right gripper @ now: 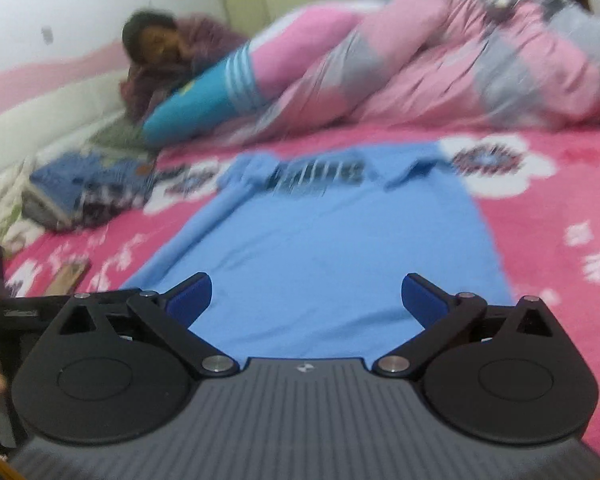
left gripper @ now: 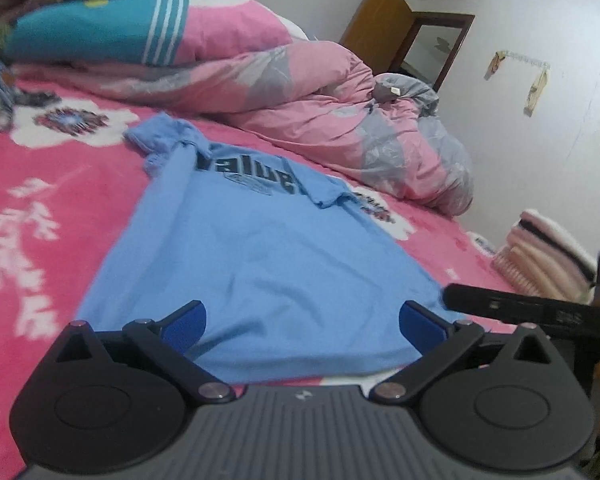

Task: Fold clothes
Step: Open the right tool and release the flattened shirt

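Two claws hang over the near hem of a blue shirt [left gripper: 236, 248], and both are spread wide with nothing between their blue pads. The left claw [left gripper: 302, 322] has its pads well apart, above the shirt's bottom edge; whether the pads brush the cloth cannot be told. The right claw [right gripper: 306, 300] is spread just as wide over the same end of the shirt [right gripper: 320, 248], and again contact with the fabric cannot be judged, as that view is blurred.

In the left view, a black bar of the right claw [left gripper: 524, 308] juts in from the right edge, near the shirt's right corner.

The shirt lies flat on a pink sheet [left gripper: 40, 184] with white flowers, both sleeves folded inward over the body. Its dark lettering sits at the far end, the hem nearest the claws.

Beyond it lies a pink and grey quilt [left gripper: 320, 112], bunched up. A person [right gripper: 160, 52] lies at the far left of the bed, partly under the quilt. A folded pile of blue clothes [right gripper: 88, 188] sits on the sheet left of the shirt.
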`<state>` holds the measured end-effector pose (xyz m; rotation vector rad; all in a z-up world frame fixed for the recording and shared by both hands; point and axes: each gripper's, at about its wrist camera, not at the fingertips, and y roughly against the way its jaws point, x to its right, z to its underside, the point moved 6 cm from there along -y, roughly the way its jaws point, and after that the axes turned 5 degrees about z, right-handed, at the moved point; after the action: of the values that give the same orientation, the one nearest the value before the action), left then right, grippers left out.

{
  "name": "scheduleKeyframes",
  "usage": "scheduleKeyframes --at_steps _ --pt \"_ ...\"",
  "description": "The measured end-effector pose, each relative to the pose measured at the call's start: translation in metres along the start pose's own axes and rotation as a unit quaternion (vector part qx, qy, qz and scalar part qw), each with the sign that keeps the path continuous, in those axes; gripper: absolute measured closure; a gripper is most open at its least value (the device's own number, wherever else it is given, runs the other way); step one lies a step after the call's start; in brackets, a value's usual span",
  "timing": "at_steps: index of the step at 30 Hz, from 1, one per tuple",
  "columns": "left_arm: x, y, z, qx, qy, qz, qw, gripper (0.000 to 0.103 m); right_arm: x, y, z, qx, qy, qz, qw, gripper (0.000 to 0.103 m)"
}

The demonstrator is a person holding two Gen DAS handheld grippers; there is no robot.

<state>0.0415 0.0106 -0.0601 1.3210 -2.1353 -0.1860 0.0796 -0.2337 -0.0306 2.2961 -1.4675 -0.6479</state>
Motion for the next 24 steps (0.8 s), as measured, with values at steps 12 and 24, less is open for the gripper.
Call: scheduleKeyframes --at_steps 12,24 --pt "-0.023 0.038 0.006 0.023 0.033 -0.010 0.9991 0.000 -0.025 -0.029 0.008 -0.016 0.015 0.012 1.000 0.001" --pt "-0.058 0.066 -0.001 0.058 0.057 -0.054 0.9952 0.004 -0.028 -0.024 0.017 -0.018 0.032 0.007 0.999 0.002"
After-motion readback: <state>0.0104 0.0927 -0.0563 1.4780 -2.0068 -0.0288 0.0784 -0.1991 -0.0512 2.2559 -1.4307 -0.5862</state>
